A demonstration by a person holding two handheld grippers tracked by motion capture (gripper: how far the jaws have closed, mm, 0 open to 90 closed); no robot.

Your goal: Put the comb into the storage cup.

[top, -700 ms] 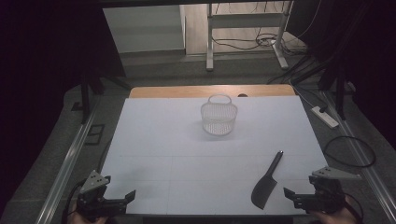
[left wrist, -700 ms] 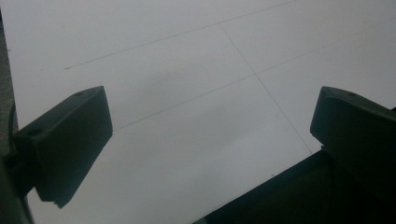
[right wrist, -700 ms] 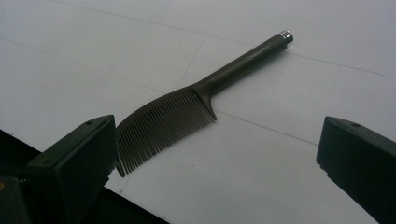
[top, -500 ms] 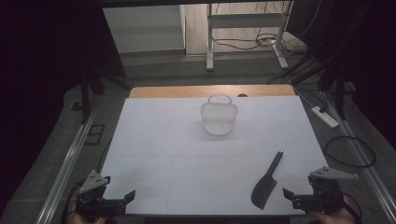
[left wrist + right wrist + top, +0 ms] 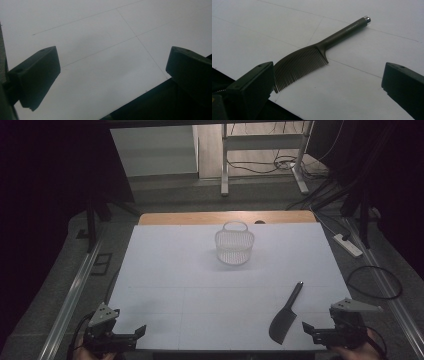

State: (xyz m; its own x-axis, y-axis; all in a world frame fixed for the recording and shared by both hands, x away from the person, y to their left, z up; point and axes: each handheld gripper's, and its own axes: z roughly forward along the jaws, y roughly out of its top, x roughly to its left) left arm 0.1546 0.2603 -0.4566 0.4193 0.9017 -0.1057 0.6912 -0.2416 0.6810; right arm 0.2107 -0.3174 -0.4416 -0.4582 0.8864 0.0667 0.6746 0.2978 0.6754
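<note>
A black comb (image 5: pixel 285 315) with a long handle lies flat on the white table sheet (image 5: pixel 200 285) at the front right; in the right gripper view the comb (image 5: pixel 312 57) lies just ahead of the jaws, teeth toward me. A small white mesh basket (image 5: pixel 234 245) stands upright at the far middle. My right gripper (image 5: pixel 307 329) hovers at the front right edge, open, just right of the comb's head. At the front left corner my left gripper (image 5: pixel 140 331) is open with nothing between its jaws, over bare sheet (image 5: pixel 105 50).
A wooden table edge (image 5: pixel 225 217) shows beyond the sheet. Metal rails (image 5: pixel 70 295) run along both sides. A power strip (image 5: pixel 348 245) and cables (image 5: pixel 372 282) lie on the floor to the right. A white frame stand (image 5: pixel 260 150) is at the back.
Both grippers have drifted slightly toward the front edge; the comb and basket have not moved.
</note>
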